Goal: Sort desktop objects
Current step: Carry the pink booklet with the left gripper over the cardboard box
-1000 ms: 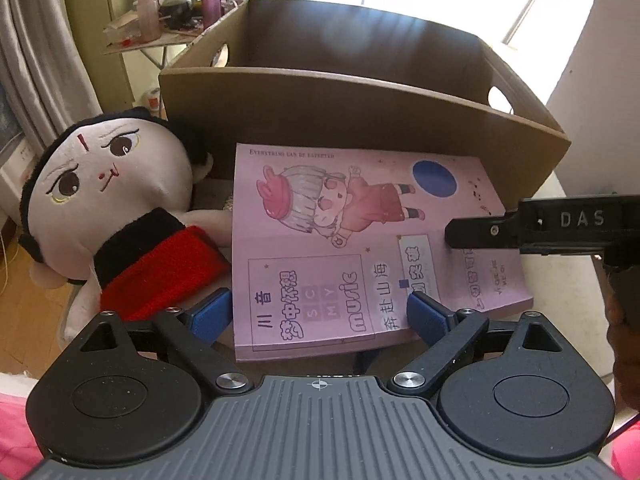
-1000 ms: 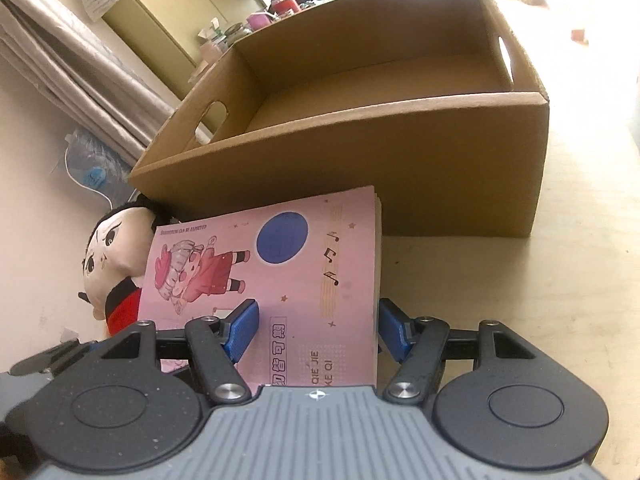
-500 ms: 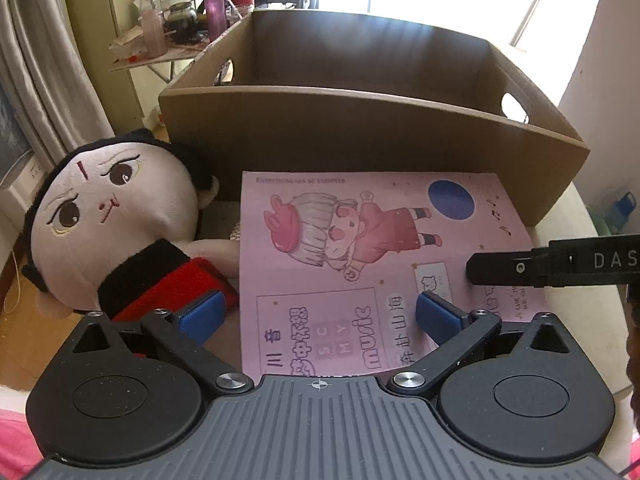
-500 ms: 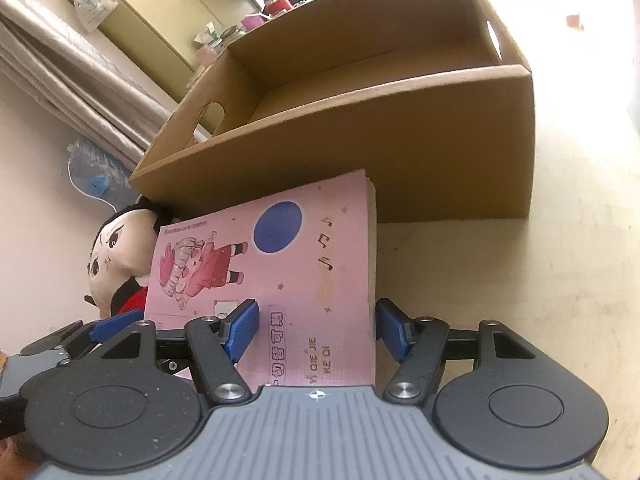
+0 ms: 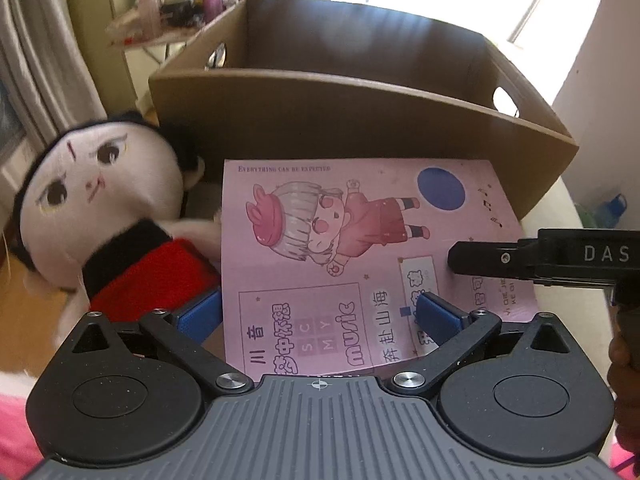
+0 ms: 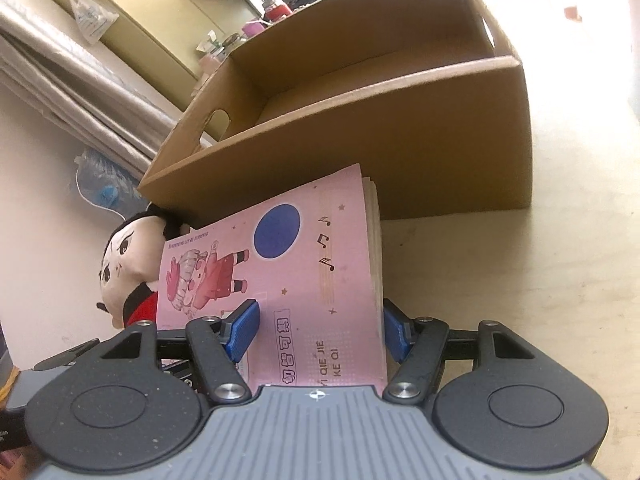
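Note:
A pink music book point(image 5: 360, 248) lies in front of an open cardboard box point(image 5: 360, 120). It also shows in the right wrist view point(image 6: 304, 280), its far end tilted up off the table by the box point(image 6: 400, 148). My right gripper point(image 6: 320, 332) straddles the book's right edge, one finger over the cover and one under it; its top finger shows in the left wrist view point(image 5: 500, 258). My left gripper point(image 5: 320, 312) is open over the book's near left edge. A plush doll point(image 5: 100, 216) with black hair and a red top lies left of the book.
The pale table point(image 6: 520, 280) runs on to the right of the box. A cluttered side table point(image 5: 172, 8), curtains and a cabinet stand behind. A person's hand point(image 5: 624, 352) holds the right gripper.
The book's right side has risen with my right gripper, whose fingers have drawn a little closer on it. My left gripper has shifted slightly right over the book's near edge.

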A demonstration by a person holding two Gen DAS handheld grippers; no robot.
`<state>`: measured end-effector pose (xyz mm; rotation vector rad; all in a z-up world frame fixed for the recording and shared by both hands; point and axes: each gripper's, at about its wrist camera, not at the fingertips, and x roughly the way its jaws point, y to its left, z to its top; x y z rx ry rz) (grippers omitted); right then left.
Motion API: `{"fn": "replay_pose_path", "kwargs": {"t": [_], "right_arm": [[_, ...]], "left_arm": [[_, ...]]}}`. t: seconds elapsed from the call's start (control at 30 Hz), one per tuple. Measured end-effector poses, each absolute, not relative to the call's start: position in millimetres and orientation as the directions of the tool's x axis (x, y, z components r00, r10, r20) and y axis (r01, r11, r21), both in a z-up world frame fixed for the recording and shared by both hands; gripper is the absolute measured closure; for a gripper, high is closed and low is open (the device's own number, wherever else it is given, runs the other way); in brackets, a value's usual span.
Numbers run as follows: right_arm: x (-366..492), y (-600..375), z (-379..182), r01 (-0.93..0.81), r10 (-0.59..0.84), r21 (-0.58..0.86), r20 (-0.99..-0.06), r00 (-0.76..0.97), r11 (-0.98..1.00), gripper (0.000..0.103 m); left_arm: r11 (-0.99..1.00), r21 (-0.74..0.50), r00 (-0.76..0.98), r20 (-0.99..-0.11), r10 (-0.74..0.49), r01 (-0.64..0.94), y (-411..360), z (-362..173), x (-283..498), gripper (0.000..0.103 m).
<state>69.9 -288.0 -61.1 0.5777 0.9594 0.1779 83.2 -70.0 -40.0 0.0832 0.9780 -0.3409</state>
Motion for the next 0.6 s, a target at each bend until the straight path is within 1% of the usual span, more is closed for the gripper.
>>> {"fn": "replay_pose_path", "kwargs": {"t": [0.27,0.6], "right_arm": [[70.8,-284.6,-61.9,0.108,0.375,0.520,-0.729,0.573,0.847,0.036],[73.1,-282.7,-66.1,0.124,0.377,0.530,-0.730,0.570,0.839,0.035]], "left_arm": [[0.941,-0.067,0.517,-0.822,-0.240,0.331,-73.0,-43.0,77.1,0.000],[0.942,-0.087,0.503,-0.828,-0.250,0.325,-71.7,-42.5,81.5,0.000]]}}
